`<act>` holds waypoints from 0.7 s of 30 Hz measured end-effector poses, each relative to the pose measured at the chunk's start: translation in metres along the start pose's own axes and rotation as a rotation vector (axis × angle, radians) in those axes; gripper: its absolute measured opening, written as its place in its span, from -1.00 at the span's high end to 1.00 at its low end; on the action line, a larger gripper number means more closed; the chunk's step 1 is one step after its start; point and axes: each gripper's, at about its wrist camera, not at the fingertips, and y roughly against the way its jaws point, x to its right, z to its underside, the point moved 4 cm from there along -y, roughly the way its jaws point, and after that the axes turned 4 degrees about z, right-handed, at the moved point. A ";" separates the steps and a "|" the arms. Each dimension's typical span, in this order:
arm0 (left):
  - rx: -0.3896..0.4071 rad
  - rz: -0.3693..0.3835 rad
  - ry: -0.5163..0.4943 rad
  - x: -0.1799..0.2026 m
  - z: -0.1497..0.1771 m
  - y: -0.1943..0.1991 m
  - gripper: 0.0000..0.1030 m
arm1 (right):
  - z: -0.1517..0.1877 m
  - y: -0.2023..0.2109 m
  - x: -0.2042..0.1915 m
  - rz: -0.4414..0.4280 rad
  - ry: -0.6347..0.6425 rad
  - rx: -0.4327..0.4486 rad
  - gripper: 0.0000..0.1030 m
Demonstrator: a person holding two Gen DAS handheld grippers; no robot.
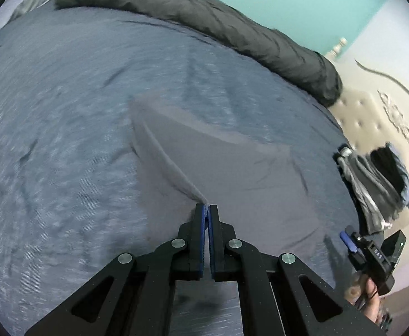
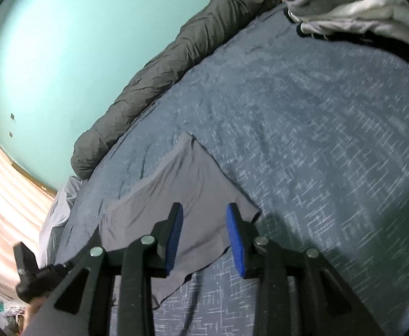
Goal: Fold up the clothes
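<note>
Folding status: grey garment [image 1: 232,162] on blue bedspread [image 1: 64,112], one edge lifted, partly doubled; more folds likely left.
L gripper [image 1: 206,207]: clamped on garment edge.
R gripper [image 2: 204,212]: fingers apart, over garment, holding nothing.
Containers: none seen; clothes pile [image 1: 378,184] loose by headboard.

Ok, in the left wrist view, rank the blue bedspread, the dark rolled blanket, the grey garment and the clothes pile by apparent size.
1. Blue bedspread, by far the largest.
2. Dark rolled blanket and grey garment: look alike in area; the garment lies nearer the camera, so unranked.
3. Clothes pile, smallest.
</note>
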 end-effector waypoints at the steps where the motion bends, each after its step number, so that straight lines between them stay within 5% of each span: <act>1: -0.010 0.000 -0.018 0.016 -0.006 -0.011 0.96 | -0.001 0.001 0.002 -0.002 -0.007 0.004 0.37; 10: -0.156 0.103 -0.182 0.164 -0.003 -0.088 0.96 | -0.012 0.008 0.016 -0.037 -0.035 -0.006 0.37; 21: -0.359 0.101 -0.304 0.230 0.044 -0.177 0.96 | -0.028 0.012 0.040 -0.039 -0.114 0.012 0.37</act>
